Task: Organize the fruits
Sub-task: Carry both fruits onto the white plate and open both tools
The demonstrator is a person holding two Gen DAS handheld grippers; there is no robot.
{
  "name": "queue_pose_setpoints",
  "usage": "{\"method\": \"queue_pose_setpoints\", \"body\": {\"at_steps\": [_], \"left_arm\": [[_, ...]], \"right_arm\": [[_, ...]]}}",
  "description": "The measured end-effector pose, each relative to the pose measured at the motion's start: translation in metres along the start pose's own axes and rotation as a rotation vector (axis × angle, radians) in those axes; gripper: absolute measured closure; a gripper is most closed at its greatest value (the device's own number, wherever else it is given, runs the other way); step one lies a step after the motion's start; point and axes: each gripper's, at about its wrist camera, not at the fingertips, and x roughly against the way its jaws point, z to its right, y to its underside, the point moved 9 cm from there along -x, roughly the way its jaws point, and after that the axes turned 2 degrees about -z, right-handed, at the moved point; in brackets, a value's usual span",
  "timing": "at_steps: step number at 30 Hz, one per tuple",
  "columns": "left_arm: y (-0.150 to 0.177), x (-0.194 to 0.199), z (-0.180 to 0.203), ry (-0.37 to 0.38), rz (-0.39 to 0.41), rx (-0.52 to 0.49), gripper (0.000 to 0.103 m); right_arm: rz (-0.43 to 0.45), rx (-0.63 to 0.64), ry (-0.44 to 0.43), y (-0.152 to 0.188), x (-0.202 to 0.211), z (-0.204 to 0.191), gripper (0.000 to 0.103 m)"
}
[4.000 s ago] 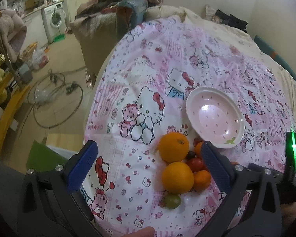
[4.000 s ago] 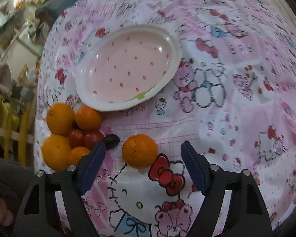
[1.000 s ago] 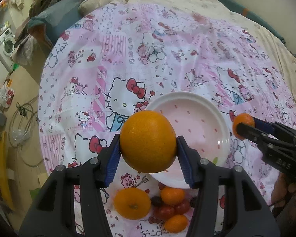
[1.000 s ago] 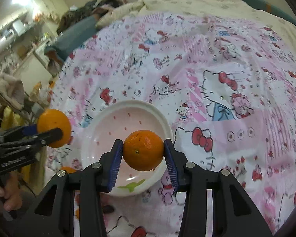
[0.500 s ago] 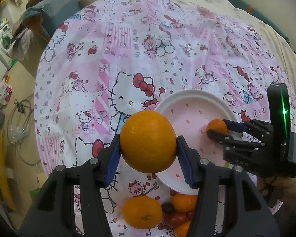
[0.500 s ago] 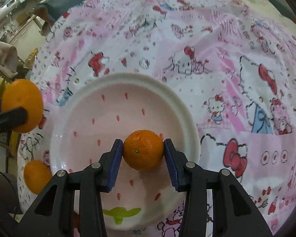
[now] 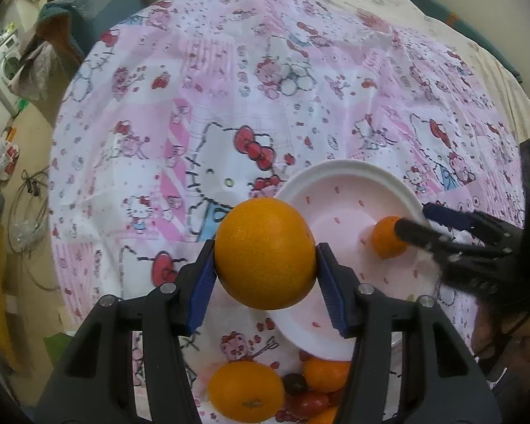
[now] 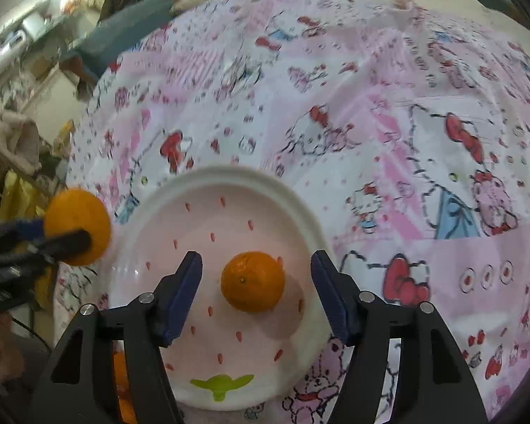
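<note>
Left tool (image 7: 265,268) has a big orange (image 7: 265,252) clamped tight; right tool (image 8: 256,291) just opened up, its small mandarin (image 8: 252,281) sitting loose on the pink plate (image 8: 229,183).

No text, label, brand or number can be read on anything in either view.
</note>
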Motion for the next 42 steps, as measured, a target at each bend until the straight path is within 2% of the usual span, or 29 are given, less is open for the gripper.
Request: {"method": "queue_pose_setpoints", "body": {"at_steps": [6, 12, 15, 18, 23, 35, 36, 37, 39, 42], "left_arm": [[-0.003, -0.012, 0.026, 0.051, -0.024, -0.011, 0.052], [-0.005, -0.031, 0.045, 0.058, -0.048, -0.037, 0.052], [-0.009, -0.038, 0.048, 0.038, -0.051, -0.024, 0.052], [-0.013, -0.046, 0.052, 0.028, -0.046, -0.051, 0.052], [-0.014, -0.059, 0.058, 0.047, -0.069, -0.054, 0.052], [-0.012, -0.062, 0.059, 0.038, -0.062, -0.077, 0.047], [-0.011, -0.062, 0.059, 0.036, -0.064, -0.078, 0.044], [-0.011, -0.061, 0.058, 0.027, -0.060, -0.077, 0.036], [-0.013, -0.054, 0.056, 0.023, -0.025, -0.065, 0.032], [-0.019, -0.043, 0.053, 0.005, 0.018, -0.065, 0.018]], "right_arm": [[0.049, -0.114, 0.003, 0.002, 0.030, 0.024, 0.036], [0.090, -0.177, 0.008, 0.008, 0.059, 0.039, 0.036], [0.093, -0.165, 0.033, 0.007, 0.071, 0.042, 0.036], [0.130, -0.161, 0.047, 0.007, 0.088, 0.042, 0.036], [0.147, -0.183, 0.052, 0.013, 0.104, 0.044, 0.036], [0.146, -0.184, 0.058, 0.014, 0.105, 0.042, 0.034], [0.145, -0.183, 0.061, 0.014, 0.105, 0.042, 0.034], [0.145, -0.183, 0.061, 0.014, 0.104, 0.042, 0.034], [0.146, -0.182, 0.059, 0.013, 0.104, 0.041, 0.034], [0.143, -0.178, 0.055, 0.013, 0.104, 0.040, 0.034]]}}
